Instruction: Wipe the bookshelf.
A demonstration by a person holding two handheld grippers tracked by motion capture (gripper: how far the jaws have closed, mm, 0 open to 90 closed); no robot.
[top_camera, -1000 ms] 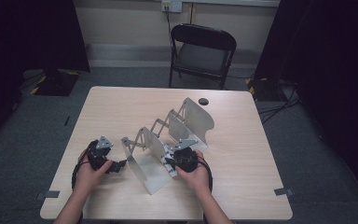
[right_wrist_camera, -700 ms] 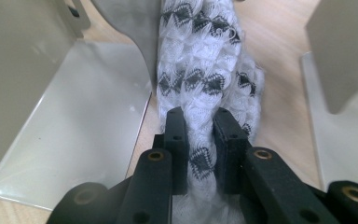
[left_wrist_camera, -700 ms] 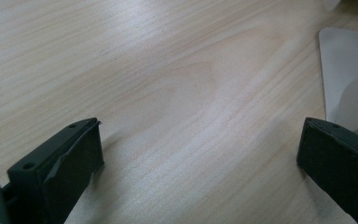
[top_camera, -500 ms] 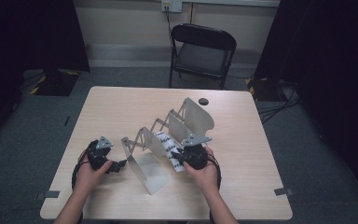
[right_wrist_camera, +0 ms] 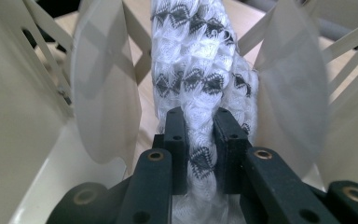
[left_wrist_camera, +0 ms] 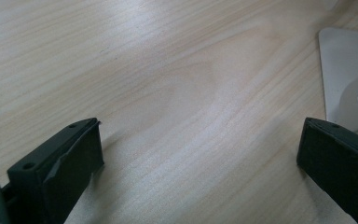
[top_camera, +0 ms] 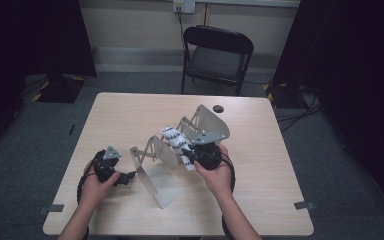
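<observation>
Right claw (right_wrist_camera: 200, 140) gripping sock (right_wrist_camera: 200, 60), wooden table (top_camera: 130, 115)

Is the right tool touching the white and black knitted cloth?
Touching. In the right gripper view the right tool has its two black jaws pressed on the knitted cloth, pinching it with no gap, between the white rack plates.

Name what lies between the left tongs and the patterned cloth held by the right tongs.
In the high view, the pale folding rack's near panels stand between the left tongs and the cloth held by the right tongs.

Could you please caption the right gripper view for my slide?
Right claw shut on a white-and-black knitted cloth between the rack's dividers.
</observation>
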